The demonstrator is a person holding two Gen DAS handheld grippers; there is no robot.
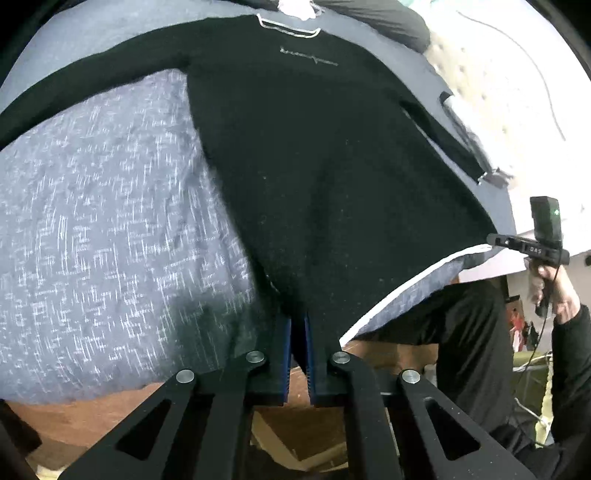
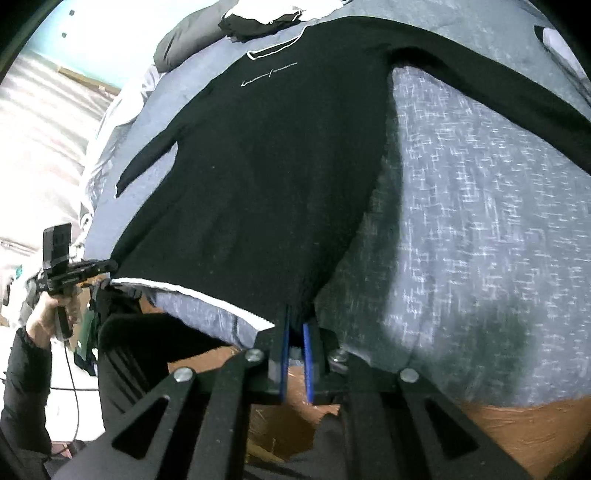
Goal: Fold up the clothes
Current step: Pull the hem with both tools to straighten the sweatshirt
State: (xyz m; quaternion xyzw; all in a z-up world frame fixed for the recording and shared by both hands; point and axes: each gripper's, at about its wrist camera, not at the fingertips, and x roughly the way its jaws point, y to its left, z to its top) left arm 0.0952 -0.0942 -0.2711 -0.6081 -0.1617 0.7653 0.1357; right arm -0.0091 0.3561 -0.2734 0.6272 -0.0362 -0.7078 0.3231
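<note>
Across the middle of both wrist views a black long-sleeved shirt point(image 1: 314, 147) lay spread flat, front up, on a grey patterned bedspread point(image 1: 103, 229), its white-edged collar at the top of the frame and its hem at the bottom, near the edge of the bed. At the lower centre of the left wrist view the left gripper point(image 1: 298, 328) had its blue-padded fingers point(image 1: 286, 354) clamped together on the hem at one corner; the right gripper point(image 2: 296, 325) was pinched shut on the other hem corner in the same way, at the lower centre of its own view. One sleeve ran out toward the upper left of the left view, the other lay close along the body on the right. A pile of other clothes point(image 2: 258, 20) sat beyond the collar. The shirt looked light, soft and limp, likely to sag and drape between the two grips, so the hem corners seemed the sensible hold for carrying the bottom edge up toward the collar
</note>
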